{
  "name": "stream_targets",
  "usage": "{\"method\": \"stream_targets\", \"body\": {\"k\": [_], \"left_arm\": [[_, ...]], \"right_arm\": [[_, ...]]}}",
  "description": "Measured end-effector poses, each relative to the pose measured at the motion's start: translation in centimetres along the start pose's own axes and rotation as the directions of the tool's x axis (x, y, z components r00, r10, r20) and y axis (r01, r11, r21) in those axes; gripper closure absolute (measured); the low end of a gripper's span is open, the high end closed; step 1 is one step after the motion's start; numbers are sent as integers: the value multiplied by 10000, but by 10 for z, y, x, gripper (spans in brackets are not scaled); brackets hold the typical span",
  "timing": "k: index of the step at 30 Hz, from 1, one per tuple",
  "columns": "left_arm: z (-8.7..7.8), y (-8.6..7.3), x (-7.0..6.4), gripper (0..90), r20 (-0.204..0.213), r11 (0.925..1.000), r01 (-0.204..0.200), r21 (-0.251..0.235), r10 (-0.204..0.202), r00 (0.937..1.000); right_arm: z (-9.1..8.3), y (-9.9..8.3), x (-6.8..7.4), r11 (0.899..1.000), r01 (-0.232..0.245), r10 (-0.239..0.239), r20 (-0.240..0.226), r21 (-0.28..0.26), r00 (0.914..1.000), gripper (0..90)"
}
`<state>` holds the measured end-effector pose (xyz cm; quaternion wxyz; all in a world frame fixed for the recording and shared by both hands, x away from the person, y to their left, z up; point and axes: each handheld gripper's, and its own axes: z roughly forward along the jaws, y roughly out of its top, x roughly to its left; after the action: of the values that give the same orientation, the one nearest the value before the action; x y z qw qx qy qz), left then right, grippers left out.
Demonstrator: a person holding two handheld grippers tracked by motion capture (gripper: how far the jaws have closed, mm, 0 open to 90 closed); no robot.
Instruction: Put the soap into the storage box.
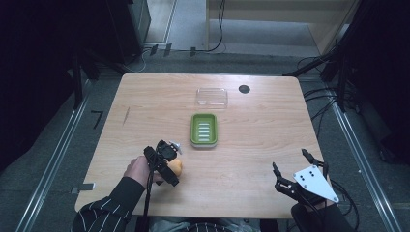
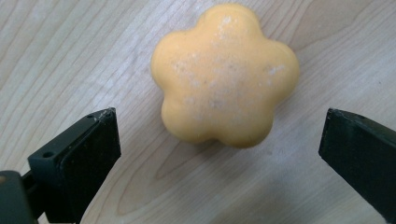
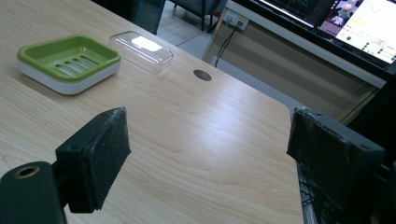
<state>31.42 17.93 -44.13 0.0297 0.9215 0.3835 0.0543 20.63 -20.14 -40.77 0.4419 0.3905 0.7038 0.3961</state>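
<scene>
Pale wood surface under your left tool (image 2: 219,135), jaws spread wide with the flower-shaped orange soap (image 2: 225,74) lying just ahead between them: close off-centre and its rounded lobes may squirt sideways.

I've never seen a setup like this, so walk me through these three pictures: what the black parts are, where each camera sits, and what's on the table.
A person holds two-jawed tongs in each hand. The high view looks down on the table: left tongs, right tongs. The other two cameras ride on the tongs, looking along their black jaws. The left tongs stand open around an orange flower-shaped soap, not gripping it. The right tongs are open, holding nothing. Farther off lie a green soap dish and a clear lid.
</scene>
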Motion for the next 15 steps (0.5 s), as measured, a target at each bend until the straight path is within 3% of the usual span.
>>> {"method": "stream_targets", "body": {"k": [6, 15], "left_arm": [[5, 5, 0, 46, -128, 9998, -45, 172, 47, 9999], [10, 4, 2, 192, -102, 9997, -37, 241, 39, 9999]], "right_arm": [[0, 0, 0, 10000, 8, -8, -16, -23, 10000, 133], [0, 0, 0, 10000, -14, 14, 16, -9, 10000, 133]]}}
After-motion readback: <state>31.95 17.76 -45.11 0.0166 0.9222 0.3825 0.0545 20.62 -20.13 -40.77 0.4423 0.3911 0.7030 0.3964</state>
